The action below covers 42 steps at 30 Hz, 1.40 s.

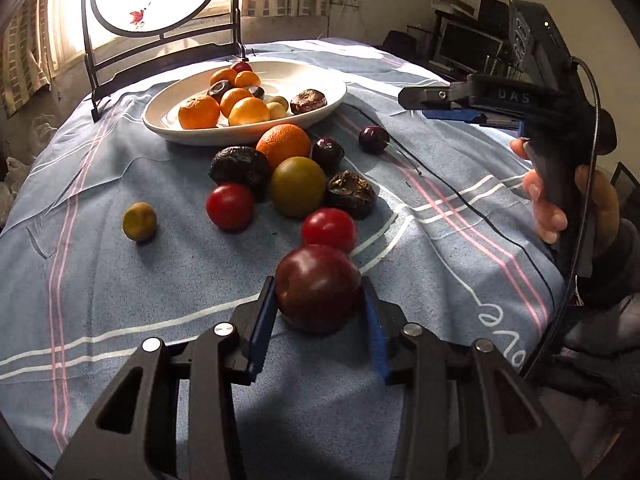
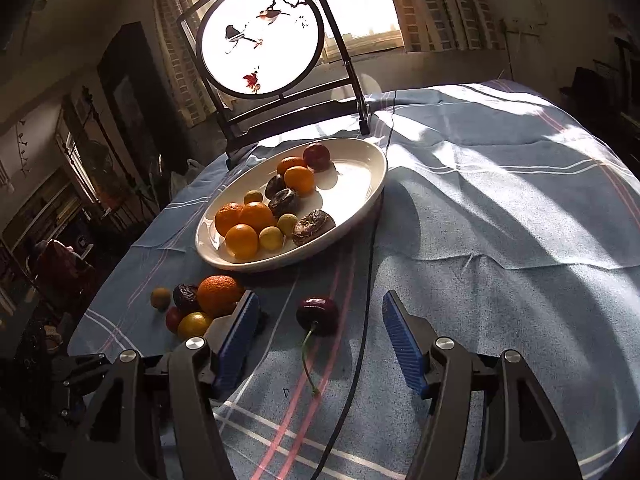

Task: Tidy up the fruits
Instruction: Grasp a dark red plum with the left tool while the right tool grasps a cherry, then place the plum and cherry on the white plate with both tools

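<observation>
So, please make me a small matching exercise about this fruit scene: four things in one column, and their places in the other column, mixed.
Things:
1. plum
2. cherry
3. big orange
4. plate

Places:
A. on the cloth, just in front of the plate
B. between the left gripper's blue pads
C. in front of the round screen, holding fruit
D. on the cloth ahead of the open right gripper, stem toward the camera

Pairs: 1-B, 2-D, 3-A, 4-C
</observation>
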Available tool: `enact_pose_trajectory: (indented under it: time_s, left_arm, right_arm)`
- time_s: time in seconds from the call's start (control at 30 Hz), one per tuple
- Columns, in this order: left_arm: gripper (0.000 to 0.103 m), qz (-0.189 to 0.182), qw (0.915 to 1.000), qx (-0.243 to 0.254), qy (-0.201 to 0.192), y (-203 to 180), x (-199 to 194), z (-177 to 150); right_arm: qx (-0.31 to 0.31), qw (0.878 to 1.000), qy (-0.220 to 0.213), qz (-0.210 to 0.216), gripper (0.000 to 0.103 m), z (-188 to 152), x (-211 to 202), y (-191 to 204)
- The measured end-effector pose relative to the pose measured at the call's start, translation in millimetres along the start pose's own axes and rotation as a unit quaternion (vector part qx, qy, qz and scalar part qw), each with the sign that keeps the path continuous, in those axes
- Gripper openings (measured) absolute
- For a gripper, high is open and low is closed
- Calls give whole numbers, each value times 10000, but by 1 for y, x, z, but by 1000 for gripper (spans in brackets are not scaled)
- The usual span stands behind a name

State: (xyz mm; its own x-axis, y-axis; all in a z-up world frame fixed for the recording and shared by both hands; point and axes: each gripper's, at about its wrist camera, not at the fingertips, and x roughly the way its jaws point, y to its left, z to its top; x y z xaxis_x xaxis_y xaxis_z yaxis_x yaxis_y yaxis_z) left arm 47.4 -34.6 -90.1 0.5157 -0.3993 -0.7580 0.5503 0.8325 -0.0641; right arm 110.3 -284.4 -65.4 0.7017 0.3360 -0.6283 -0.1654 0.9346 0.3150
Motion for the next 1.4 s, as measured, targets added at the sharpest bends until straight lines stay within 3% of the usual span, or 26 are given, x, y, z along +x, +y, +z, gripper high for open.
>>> enact_pose_trajectory:
  time_s: [0.2,0.33,0.4,0.5,0.8,0.97,1.17,1.4]
  left_arm:
    - [40,-16,9991,-257,-348,13,-28,-3]
    - [40,35,9986,-346,-390,20,-32,-2]
    - [40,22,9984,-391,-398,22,-32,-3]
    - [40,10,9984,-412,-383,24,-30,-4]
    - [40,-14,9966,-628,-537,38,-35,6]
    - [40,-1,9960,-654,-607,53,-26,47]
    - [40,-19,9947,-695,-755,71,5,124]
    - [46,216,9931,-1093,-376,105,69,186]
  right_arm:
    - [-270,9974,592,-293,65,2,26,11]
    - [-697,9920,807,-673,58,6,44,29]
    - [-803,9899,963,-668,50,5,53,36]
    - [-826,9870,1218,-647,29,2,64,40]
    - [-519,9972,485,-248,30,13,23,28]
    - [-451,9984,271,-198,30,51,23,23]
    - [-456,9984,245,-221,30,93,59,29]
    - [-286,9987,277,-303,34,112,97,23]
